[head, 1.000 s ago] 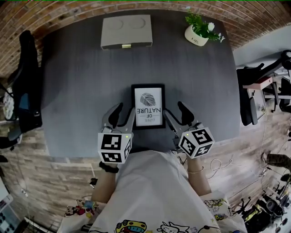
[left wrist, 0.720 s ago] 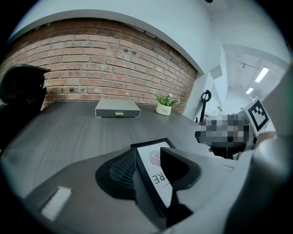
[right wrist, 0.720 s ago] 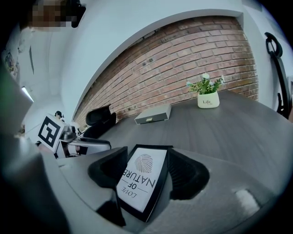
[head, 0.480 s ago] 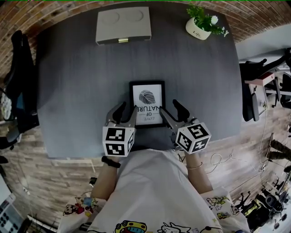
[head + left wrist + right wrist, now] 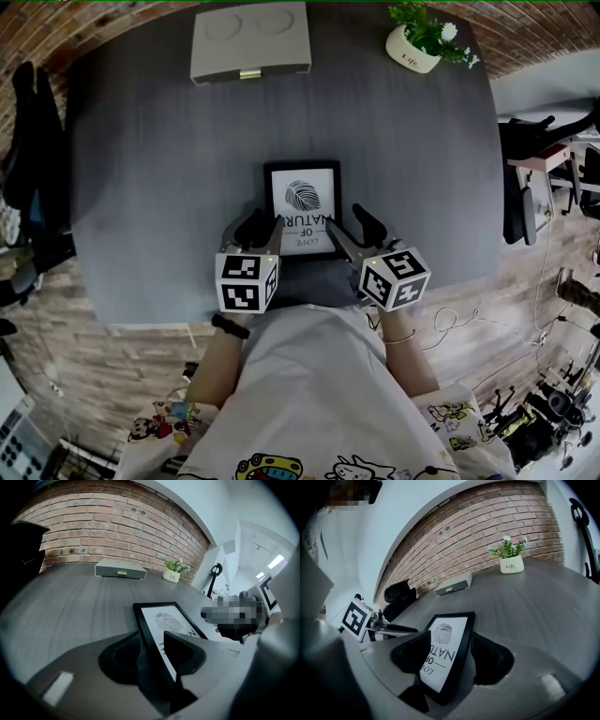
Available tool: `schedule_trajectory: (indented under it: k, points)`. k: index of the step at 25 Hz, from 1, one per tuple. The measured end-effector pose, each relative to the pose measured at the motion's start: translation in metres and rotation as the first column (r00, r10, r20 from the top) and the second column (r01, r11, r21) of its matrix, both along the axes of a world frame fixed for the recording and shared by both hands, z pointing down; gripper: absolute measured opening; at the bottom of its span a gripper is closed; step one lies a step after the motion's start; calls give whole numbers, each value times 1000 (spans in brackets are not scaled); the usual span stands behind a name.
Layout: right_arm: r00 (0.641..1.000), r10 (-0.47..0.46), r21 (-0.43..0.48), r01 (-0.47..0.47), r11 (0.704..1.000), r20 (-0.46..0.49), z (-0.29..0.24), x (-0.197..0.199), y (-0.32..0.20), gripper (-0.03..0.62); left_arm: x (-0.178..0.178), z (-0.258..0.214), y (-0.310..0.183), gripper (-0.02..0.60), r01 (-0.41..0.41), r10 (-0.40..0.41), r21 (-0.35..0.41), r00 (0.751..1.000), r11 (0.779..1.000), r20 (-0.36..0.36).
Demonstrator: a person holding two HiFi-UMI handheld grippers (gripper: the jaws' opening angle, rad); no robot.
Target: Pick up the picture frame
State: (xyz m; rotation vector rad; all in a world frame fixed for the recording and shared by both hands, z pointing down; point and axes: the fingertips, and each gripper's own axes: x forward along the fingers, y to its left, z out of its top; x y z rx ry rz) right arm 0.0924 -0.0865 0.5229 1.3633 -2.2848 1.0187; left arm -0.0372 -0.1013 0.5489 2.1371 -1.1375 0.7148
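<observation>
The black picture frame (image 5: 303,192) holds a white leaf print and lies on the dark grey table (image 5: 141,187), its lettering upside down to me. My left gripper (image 5: 262,225) is shut on the frame's left edge near the close corner. The black moulding (image 5: 173,620) fills the gap between the jaws of the left gripper (image 5: 150,641). My right gripper (image 5: 350,230) is shut on the frame's right edge. In the right gripper view one jaw overlaps the print (image 5: 445,632), the other presses outside the moulding at the right gripper (image 5: 451,641).
A flat grey box (image 5: 250,42) sits at the table's far edge. A potted plant (image 5: 422,42) in a white pot stands at the far right corner. Black chairs flank the table at left (image 5: 28,159) and right (image 5: 525,187). The front edge is just behind the grippers.
Both grippers have slid forward along the frame's sides, and their jaws have drawn closer together onto its edges. The frame has stayed in its place on the table.
</observation>
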Motion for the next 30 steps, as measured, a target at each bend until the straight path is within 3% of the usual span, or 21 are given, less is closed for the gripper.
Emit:
schedule_trajectory:
  k: [16, 30]
  points:
    - [1000, 9, -34, -8, 999, 15, 13, -1, -1, 259, 7, 18, 1, 141, 21, -22, -37, 1000, 999, -6]
    - [998, 5, -76, 0, 997, 61, 18, -3, 0, 259, -6, 16, -7, 86, 178, -185, -84, 979, 980, -84]
